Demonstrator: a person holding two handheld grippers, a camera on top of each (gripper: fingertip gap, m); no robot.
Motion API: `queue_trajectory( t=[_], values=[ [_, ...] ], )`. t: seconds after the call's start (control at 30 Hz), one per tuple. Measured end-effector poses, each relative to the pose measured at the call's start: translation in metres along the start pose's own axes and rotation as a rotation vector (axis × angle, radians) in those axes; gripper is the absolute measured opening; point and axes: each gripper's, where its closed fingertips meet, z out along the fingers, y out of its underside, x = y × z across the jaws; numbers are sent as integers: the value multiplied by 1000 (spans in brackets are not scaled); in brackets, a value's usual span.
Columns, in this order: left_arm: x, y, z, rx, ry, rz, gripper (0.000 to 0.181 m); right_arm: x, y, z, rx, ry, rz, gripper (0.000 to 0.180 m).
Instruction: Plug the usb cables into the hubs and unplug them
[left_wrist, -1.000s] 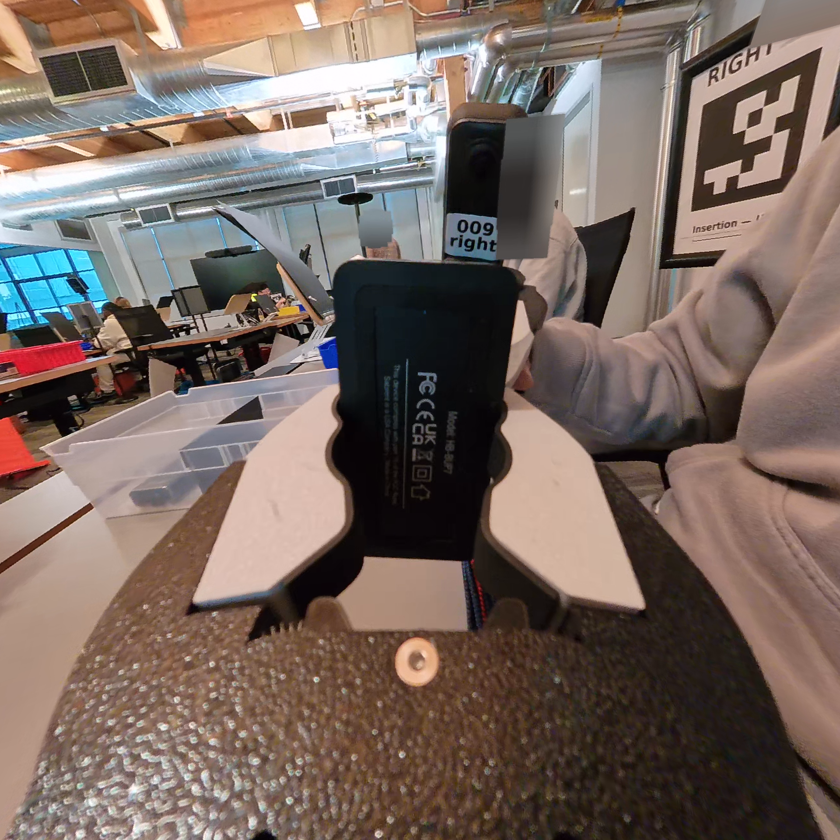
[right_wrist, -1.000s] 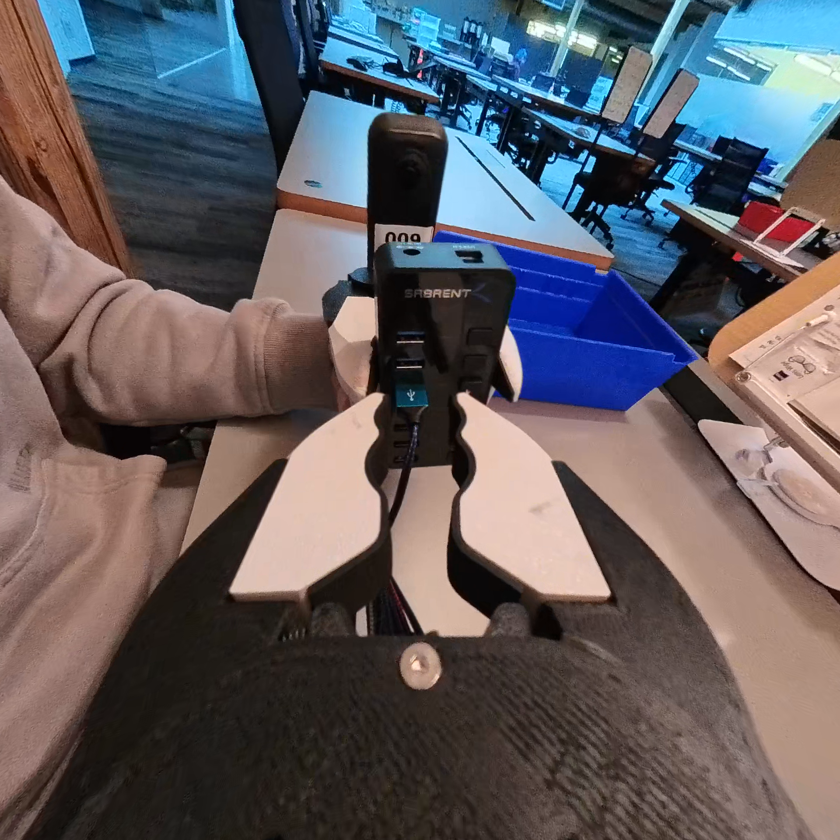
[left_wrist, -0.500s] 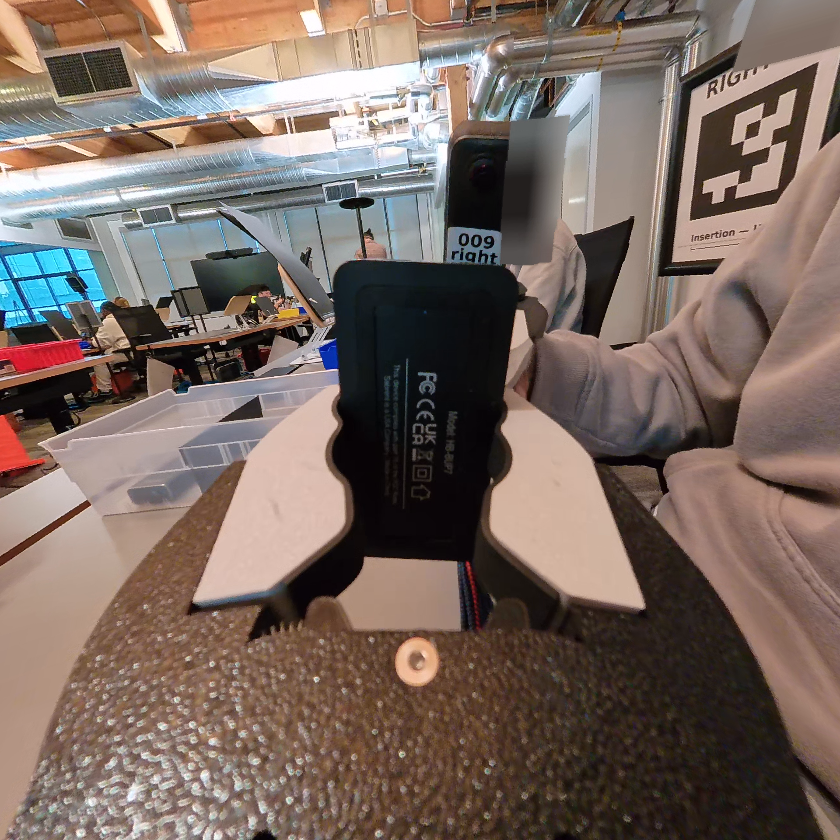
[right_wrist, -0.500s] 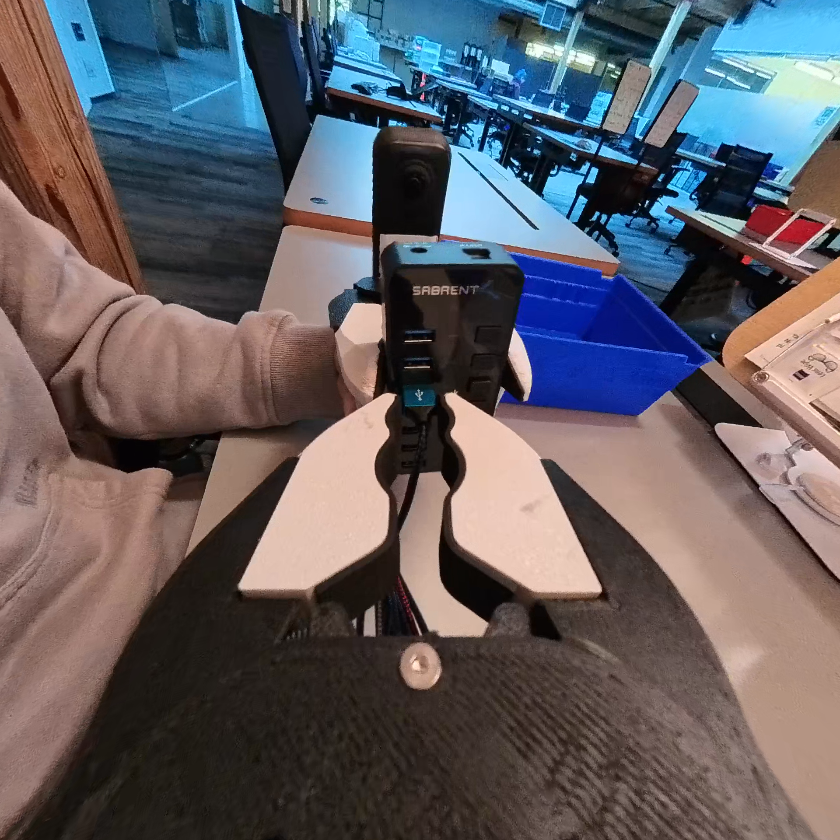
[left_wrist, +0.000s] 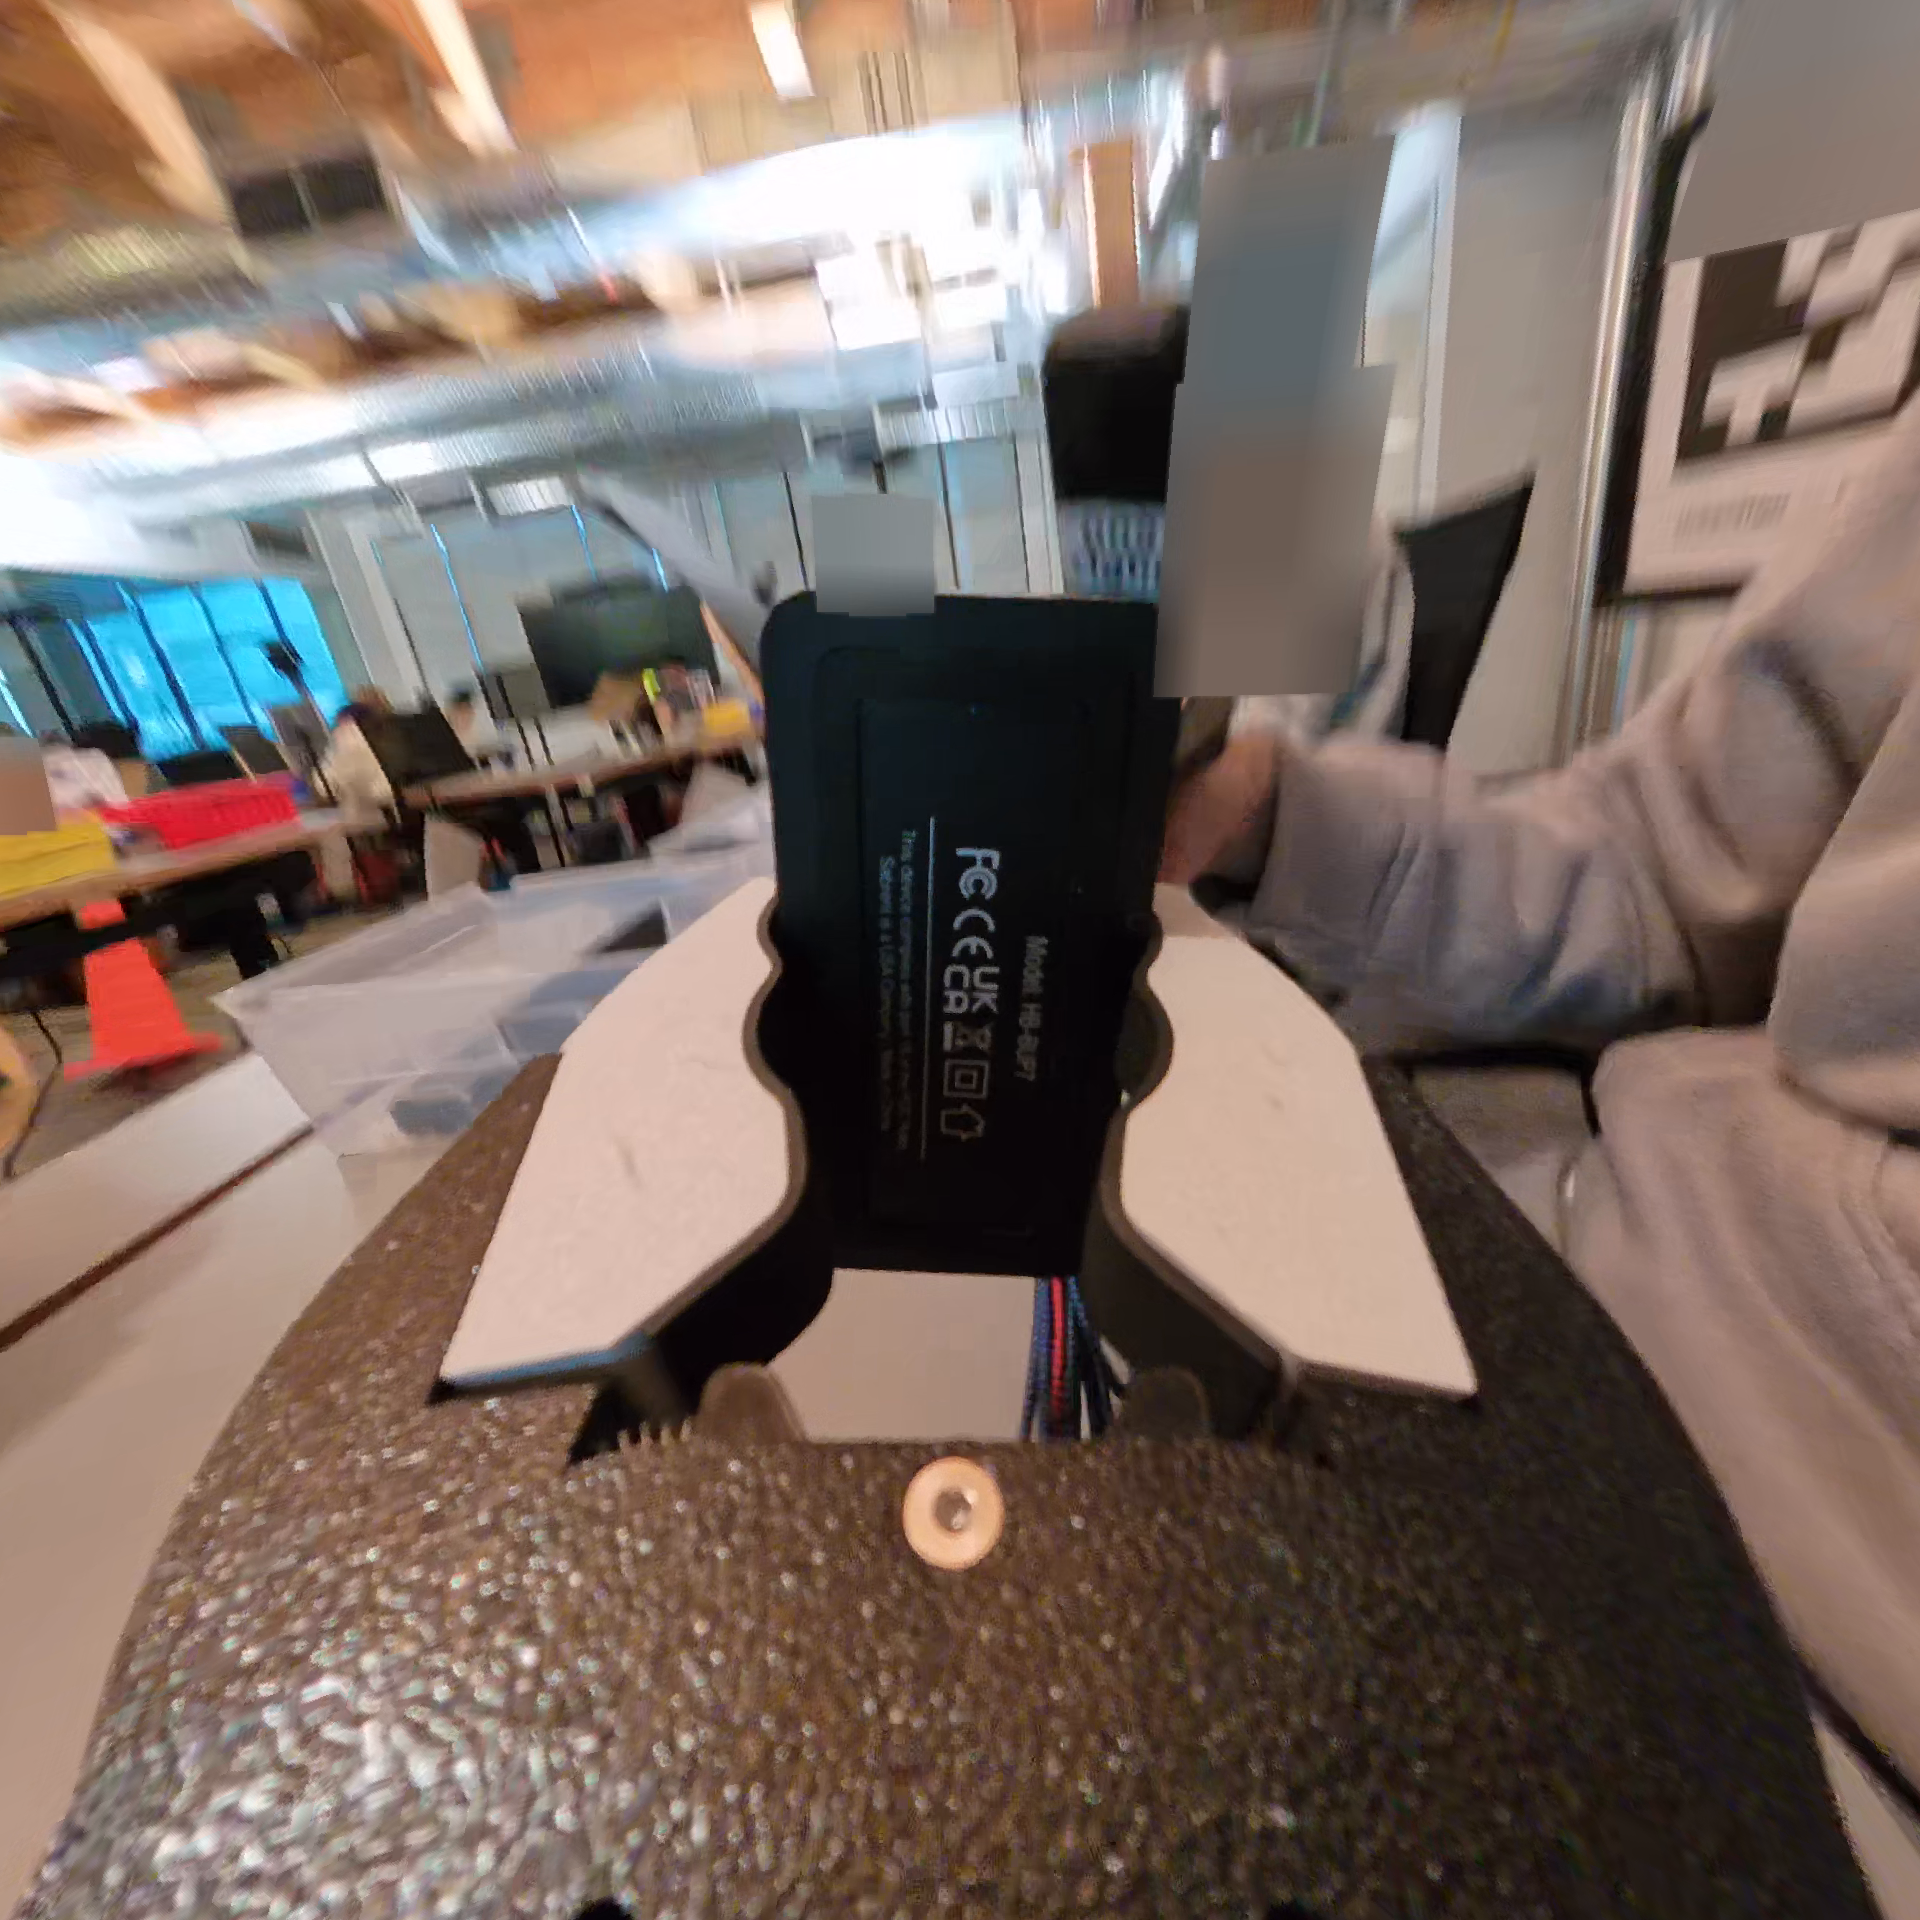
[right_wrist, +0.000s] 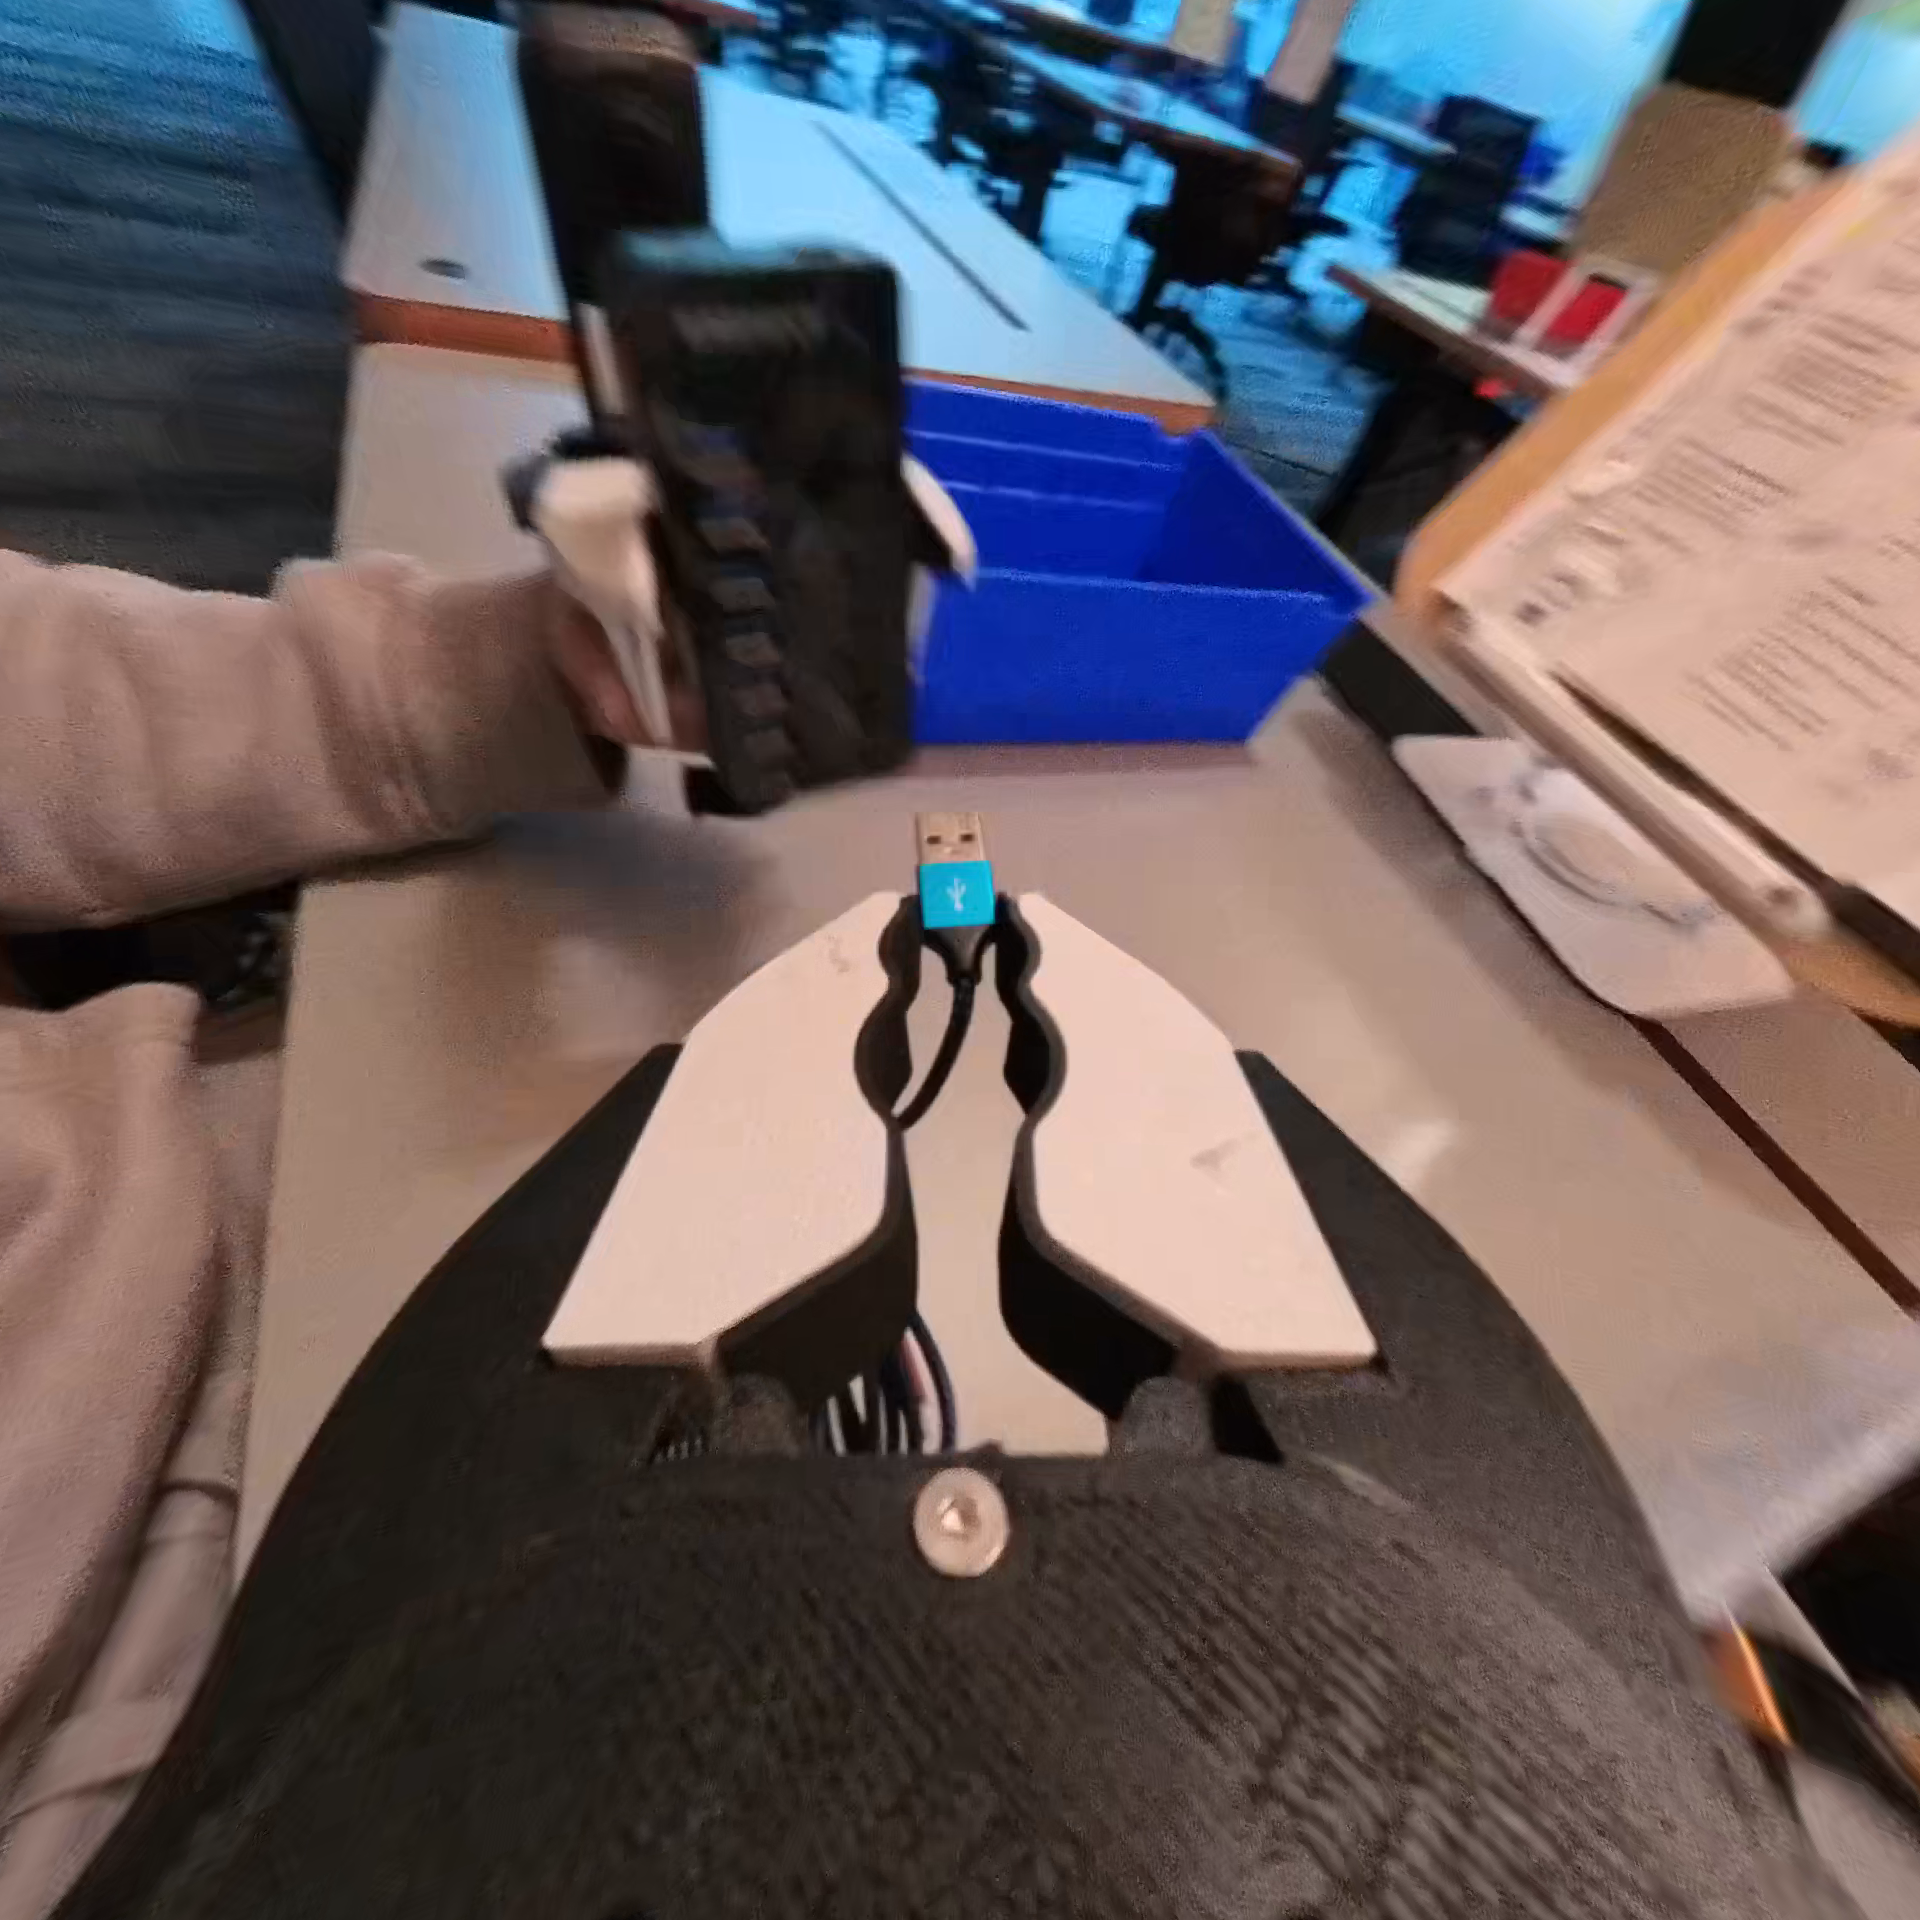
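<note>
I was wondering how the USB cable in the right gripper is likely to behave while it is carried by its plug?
The blue plug looks rigid, pinched at the right gripper fingertips, so it should probably hold its aim. The thin black cord curves loosely between the fingers, so it likely flops and trails. It seems light; the short grip may let it pivot when pushed.

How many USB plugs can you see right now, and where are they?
1. The blue USB plug sits pinched between the right gripper's fingertips, its metal end bare and clear of the black hub held by the left gripper. Others may be hidden.
</note>
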Motion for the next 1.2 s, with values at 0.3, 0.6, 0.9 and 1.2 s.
queue_trajectory(
  t=[0.3,0.6,0.9,1.2],
  values=[
    [-22,-42,-47,85,-128,46,60,79,-29,-130,90,84,-70,14],
    [-11,-16,-19,8,-56,25,60,197,-11,-177,97,339,-216,14],
    [-11,-9,-16,-11,-49,10,60,208,47,-142,246,22,93,14],
    [-13,-4,-16,-11,-42,-17,60,246,112,-125,-101,164,51,14]
  ],
)
